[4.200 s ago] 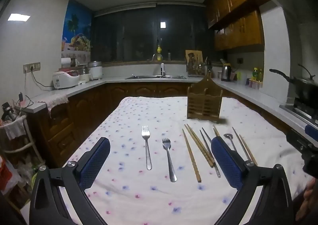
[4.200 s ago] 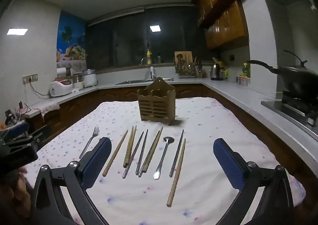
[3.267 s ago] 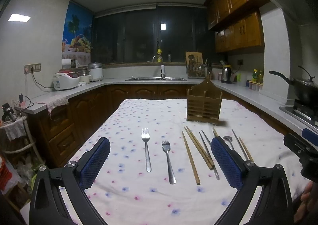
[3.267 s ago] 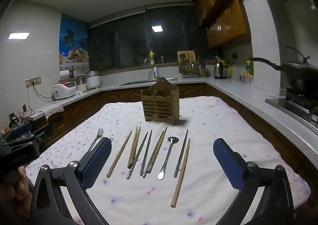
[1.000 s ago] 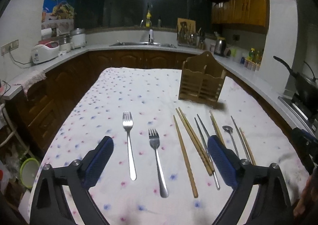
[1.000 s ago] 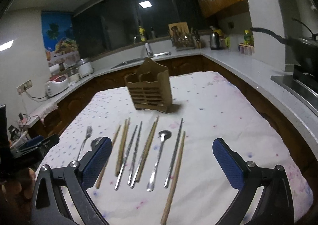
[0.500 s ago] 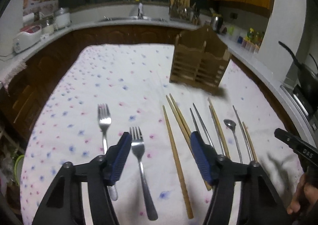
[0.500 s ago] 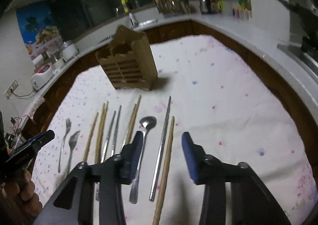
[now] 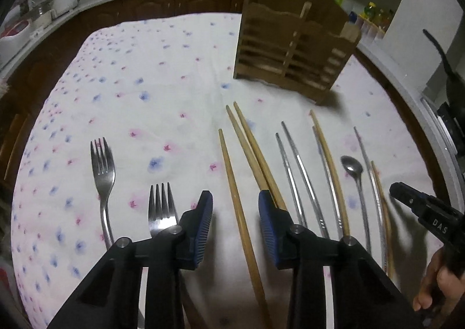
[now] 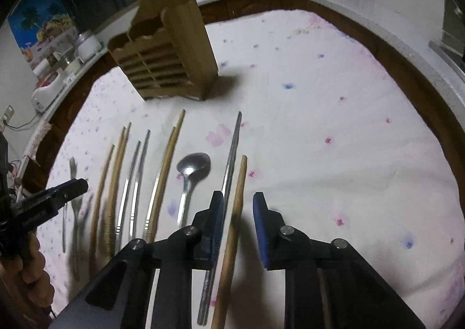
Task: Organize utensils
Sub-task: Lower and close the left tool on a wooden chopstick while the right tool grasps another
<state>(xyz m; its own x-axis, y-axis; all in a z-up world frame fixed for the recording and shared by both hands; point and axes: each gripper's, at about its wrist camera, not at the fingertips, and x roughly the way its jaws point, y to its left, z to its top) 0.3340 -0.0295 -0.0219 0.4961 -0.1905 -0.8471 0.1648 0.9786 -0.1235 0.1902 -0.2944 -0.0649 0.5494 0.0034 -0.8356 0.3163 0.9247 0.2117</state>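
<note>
On the flowered cloth (image 9: 162, 73), left to right: two forks (image 9: 102, 172), chopsticks, a spoon (image 9: 352, 167). The left gripper (image 9: 235, 206) is closing with a wooden chopstick (image 9: 232, 180) between its pads, untouched. The right gripper (image 10: 237, 208) is closing round the rightmost wooden chopstick (image 10: 239, 189), not yet clamped. The wooden holder (image 10: 165, 49) stands behind.

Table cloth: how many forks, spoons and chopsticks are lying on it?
Forks: 2
Spoons: 1
Chopsticks, wooden and metal together: 9
Total: 12
</note>
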